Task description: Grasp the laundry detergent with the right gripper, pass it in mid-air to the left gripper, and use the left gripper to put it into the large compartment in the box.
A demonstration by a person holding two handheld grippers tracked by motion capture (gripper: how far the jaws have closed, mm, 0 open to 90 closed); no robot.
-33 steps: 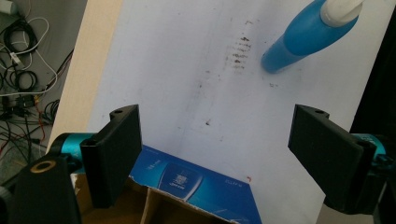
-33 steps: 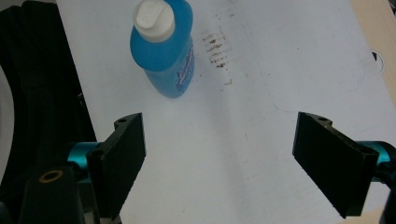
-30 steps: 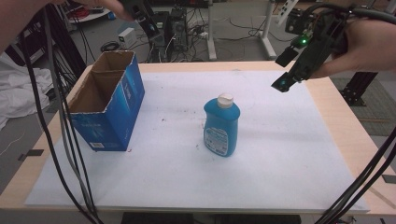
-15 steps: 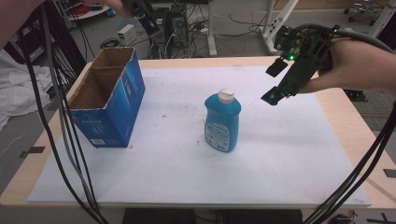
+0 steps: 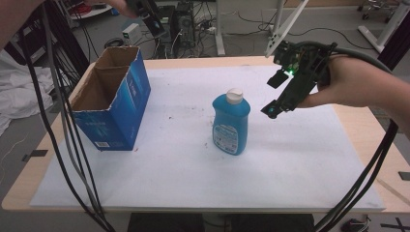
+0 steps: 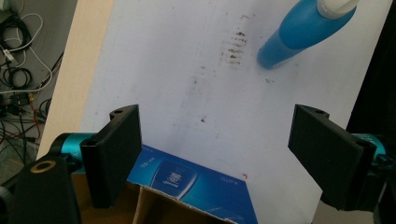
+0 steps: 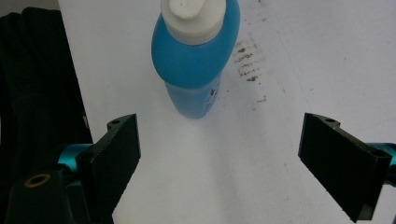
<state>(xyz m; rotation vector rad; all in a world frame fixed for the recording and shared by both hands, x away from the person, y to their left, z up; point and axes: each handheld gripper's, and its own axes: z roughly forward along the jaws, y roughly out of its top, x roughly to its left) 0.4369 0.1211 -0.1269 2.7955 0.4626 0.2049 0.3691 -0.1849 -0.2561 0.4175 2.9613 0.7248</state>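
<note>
Here the blue bottle [image 5: 231, 126] with its white cap [image 5: 234, 96] stands upright near the middle of the surface [image 5: 193, 193], on a white sheet [image 5: 300, 159] that covers most of it. In the right gripper view the bottle rises straight ahead of the right tool [image 7: 219, 158], whose 2 jaws have just been opening and now stand spread wide with only bare sheet between them; nothing blocks the way to the bottle. From the high view, the right tool [image 5: 271, 110] hangs in the air to the bottle's right, apart from it, pointed down at a slant. A few brown specks [image 7: 247, 60] mark the sheet beside the bottle's foot. Well to the bottle's left stands an open blue cardboard box [image 5: 113, 104]. The left tool [image 6: 215, 144] hovers above the box's near edge, jaws spread and gripping nothing. Dark cables [image 5: 67, 135] hang across the box side in the high view.
</note>
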